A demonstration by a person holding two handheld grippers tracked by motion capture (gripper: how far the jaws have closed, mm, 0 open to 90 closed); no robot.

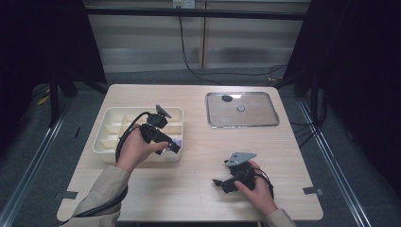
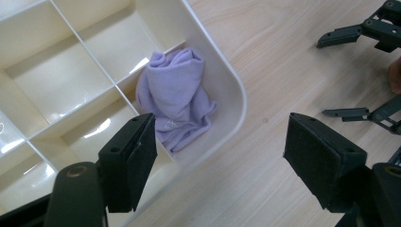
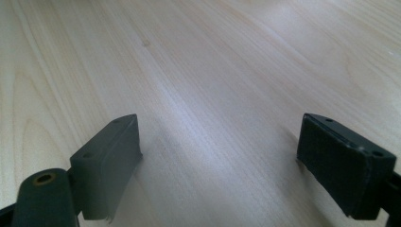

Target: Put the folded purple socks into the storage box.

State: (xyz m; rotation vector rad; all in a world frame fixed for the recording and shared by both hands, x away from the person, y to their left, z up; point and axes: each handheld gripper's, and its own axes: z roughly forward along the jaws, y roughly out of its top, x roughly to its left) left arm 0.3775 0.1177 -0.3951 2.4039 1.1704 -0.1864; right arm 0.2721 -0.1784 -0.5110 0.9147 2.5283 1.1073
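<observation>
The left gripper [image 2: 220,156] hangs over the near corner of the cream divided tray [image 2: 231,90], jaws wide with nothing between them. The lilac cloth [image 2: 176,97] lies bunched in the corner compartment, just ahead of the left-hand jaw and clear of both pads. Loosely heaped, it could spring up over the divider, or snag a jaw that dips back in. Farther right, the right gripper [image 3: 220,165] rests low over bare surface, jaws wide and empty; a careless sweep could knock the tray.

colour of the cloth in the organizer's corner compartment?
Pale lilac cloth, plain with no pattern, clearest in the left gripper view.
</observation>
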